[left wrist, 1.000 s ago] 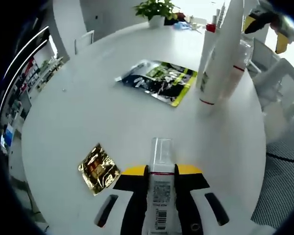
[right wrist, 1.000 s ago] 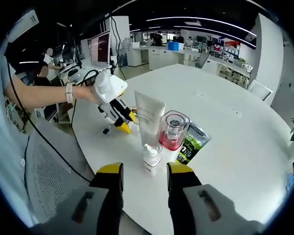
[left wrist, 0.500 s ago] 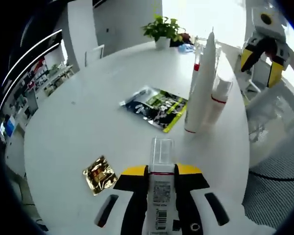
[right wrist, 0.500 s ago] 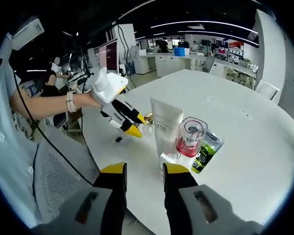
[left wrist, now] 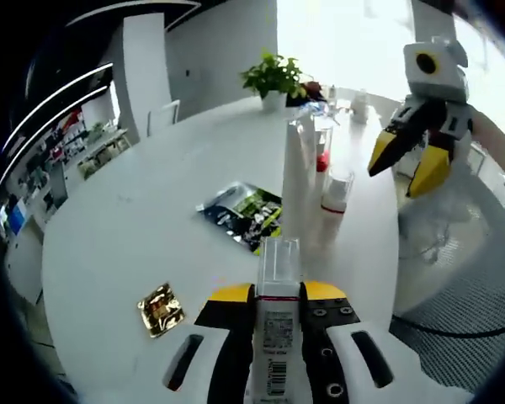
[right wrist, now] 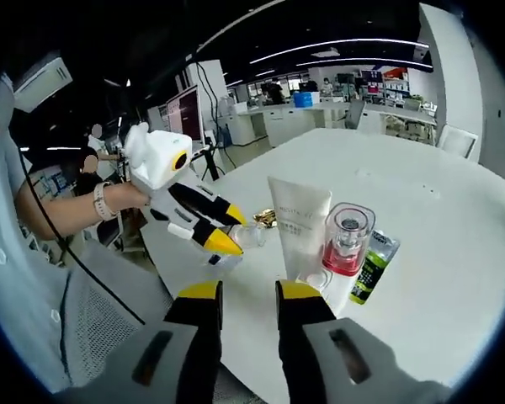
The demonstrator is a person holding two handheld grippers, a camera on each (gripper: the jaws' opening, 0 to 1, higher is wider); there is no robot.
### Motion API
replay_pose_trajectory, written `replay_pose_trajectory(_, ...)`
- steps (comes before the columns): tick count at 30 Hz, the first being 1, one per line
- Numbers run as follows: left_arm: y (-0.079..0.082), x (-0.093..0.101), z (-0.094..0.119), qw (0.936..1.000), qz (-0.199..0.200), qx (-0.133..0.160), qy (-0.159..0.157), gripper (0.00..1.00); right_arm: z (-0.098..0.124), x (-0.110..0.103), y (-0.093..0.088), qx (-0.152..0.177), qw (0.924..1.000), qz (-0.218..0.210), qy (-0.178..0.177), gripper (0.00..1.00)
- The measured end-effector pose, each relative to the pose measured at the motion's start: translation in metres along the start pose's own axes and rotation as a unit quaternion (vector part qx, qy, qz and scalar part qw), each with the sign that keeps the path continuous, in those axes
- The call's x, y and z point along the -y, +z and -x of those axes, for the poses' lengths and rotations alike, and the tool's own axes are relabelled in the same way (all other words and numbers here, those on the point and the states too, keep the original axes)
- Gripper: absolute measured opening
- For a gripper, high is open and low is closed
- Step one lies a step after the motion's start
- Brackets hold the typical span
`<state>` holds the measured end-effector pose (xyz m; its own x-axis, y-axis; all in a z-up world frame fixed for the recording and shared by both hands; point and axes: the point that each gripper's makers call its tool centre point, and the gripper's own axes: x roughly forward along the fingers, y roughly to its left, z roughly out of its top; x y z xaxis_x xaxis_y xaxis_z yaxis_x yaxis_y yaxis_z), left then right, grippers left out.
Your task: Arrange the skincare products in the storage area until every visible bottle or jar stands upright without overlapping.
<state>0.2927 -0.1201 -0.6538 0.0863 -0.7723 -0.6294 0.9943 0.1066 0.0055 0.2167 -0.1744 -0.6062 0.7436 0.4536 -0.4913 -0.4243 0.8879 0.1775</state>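
White round table (left wrist: 151, 210) carries upright tube (right wrist: 299, 223), red-based bottle (right wrist: 345, 244) and small bottle (left wrist: 335, 189) clustered by a sachet (left wrist: 240, 215); left gripper (left wrist: 278, 307) clamps a clear-capped bottle (left wrist: 279, 265); right gripper (right wrist: 244, 295) parted, empty.

My right gripper (right wrist: 242, 296) hangs open before the upright white tube (right wrist: 298, 227) and red-based bottle (right wrist: 346, 241); my left gripper (right wrist: 220, 229) clamps a clear bottle (right wrist: 251, 235) nearby.
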Motion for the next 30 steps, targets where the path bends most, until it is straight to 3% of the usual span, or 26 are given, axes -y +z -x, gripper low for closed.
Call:
replay_pose_trajectory(4, 0.007, 0.010, 0.008, 0.9997, 0.006, 0.023, -0.011, 0.17, -0.003, -0.004, 0.007, 0.038, 0.9991, -0.015, 0.005, 0.26)
replay_pose_trajectory(16, 0.012, 0.034, 0.012, 0.9975, 0.017, 0.055, -0.042, 0.17, -0.020, -0.014, 0.004, 0.081, 0.9933, -0.082, 0.010, 0.26)
replay_pose_trajectory(21, 0.011, 0.037, 0.013, 0.9971, 0.022, 0.058, -0.043, 0.17, -0.026, -0.014, 0.005, 0.107, 0.9880, -0.112, 0.012, 0.26)
replay_pose_trajectory(30, 0.016, 0.046, 0.018, 0.9956, 0.024, 0.076, -0.050, 0.17, -0.031, -0.016, 0.013, 0.167, 0.9776, -0.125, 0.025, 0.27)
